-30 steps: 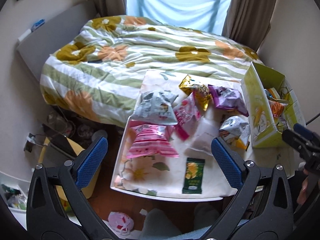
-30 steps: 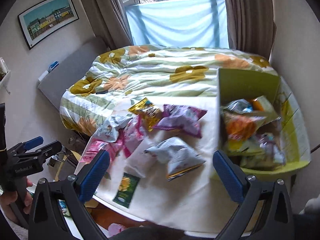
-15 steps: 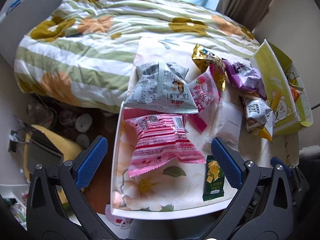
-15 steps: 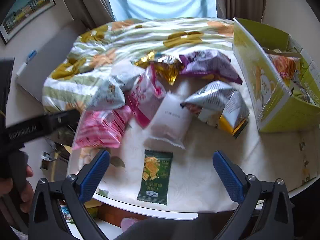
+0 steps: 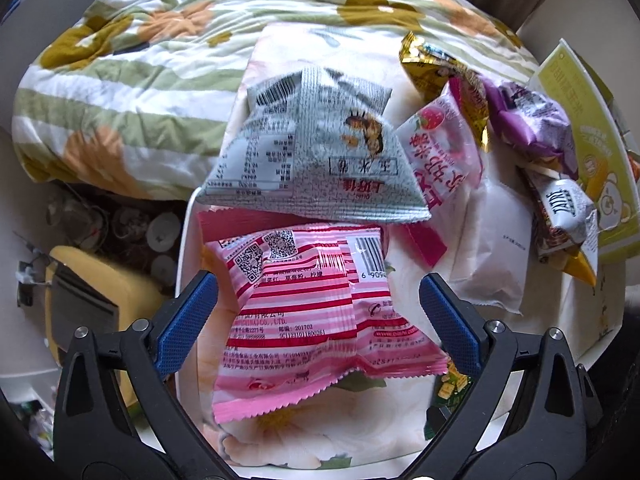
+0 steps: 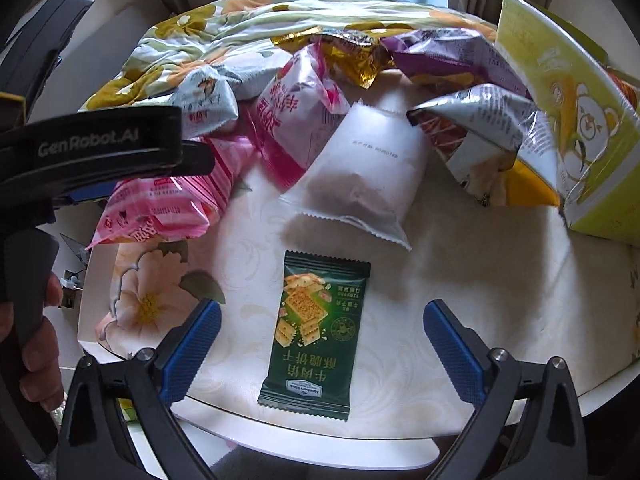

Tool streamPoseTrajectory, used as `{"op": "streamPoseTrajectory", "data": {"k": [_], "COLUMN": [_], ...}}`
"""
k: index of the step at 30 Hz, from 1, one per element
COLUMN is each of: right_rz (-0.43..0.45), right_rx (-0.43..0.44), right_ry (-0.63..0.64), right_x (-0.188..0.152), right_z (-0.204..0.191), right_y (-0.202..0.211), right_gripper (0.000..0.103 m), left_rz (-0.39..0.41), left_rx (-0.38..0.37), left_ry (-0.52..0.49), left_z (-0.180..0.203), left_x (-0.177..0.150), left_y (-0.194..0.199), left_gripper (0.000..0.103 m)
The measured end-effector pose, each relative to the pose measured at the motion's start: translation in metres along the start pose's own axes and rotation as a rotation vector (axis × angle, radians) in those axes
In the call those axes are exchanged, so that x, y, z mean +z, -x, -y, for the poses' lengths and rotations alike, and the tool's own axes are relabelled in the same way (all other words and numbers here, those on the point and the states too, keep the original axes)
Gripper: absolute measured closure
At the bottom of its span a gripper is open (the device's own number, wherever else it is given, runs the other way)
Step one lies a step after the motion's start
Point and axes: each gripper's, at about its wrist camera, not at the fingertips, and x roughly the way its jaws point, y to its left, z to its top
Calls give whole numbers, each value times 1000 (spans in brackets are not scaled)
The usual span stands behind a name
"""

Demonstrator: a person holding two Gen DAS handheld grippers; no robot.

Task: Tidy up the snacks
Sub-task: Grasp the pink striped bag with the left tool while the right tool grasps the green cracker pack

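Snack bags lie on a floral-topped table (image 6: 460,300). My left gripper (image 5: 318,320) is open, its jaws on either side of a pink striped bag (image 5: 316,312), just above it. A grey bag (image 5: 316,152) lies beyond it. My right gripper (image 6: 322,354) is open over a dark green cracker packet (image 6: 314,332), which lies flat between the jaws. A white pouch (image 6: 360,176), a pink-white bag (image 6: 296,104), a gold bag (image 6: 348,56), a purple bag (image 6: 448,60) and a silver-yellow bag (image 6: 484,136) lie further back. A yellow-green box (image 6: 572,92) stands at the right.
A bed with a flowered quilt (image 5: 132,52) lies behind the table. A yellow bin (image 5: 88,300) and clutter sit on the floor to the left. The left gripper's body (image 6: 92,148) crosses the left of the right wrist view. The table's near edge (image 6: 320,436) is close.
Both grippers have come down and forward toward the table. The left one has closed in on the pink striped bag, the right one on the green cracker packet. Both stay open.
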Motion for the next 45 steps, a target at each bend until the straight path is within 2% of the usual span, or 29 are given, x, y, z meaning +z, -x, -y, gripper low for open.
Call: {"op": "streamPoseTrajectory", "data": {"k": [4, 8, 12, 18, 21, 27, 32, 45], "right_rz": [-28, -44, -42, -35, -22, 0, 7, 78], "right_rx": [3, -4, -16, -25, -45, -67, -45, -38], "right_ry": [32, 73, 80, 106, 132, 153, 122, 80], "right_x": [-3, -6, -9, -13, -19, -26, -24, -18], "right_z": [-6, -14, -13, -15, -14, -15, -1, 11], "right_y": [-7, -11, -11, -9, -5, 0, 1, 38], "right_gripper": [17, 28, 30, 34, 40, 61, 62, 63], "left_rz": [-44, -47, -45, -87, -92, -98, -78, 41], "left_rx": [-15, -20, -24, -44, -49, -64, -77, -115], "left_ry": [29, 27, 4, -20, -28, -72, -98, -181], "left_z": [-7, -11, -12, -14, -15, -11, -6, 17], "left_x": [-2, -5, -9, -25, -33, -43, -45, -38], "left_y": [-14, -17, -16, -17, -14, -10, -1, 47], "left_gripper": [19, 23, 26, 32, 36, 39, 40, 40]}}
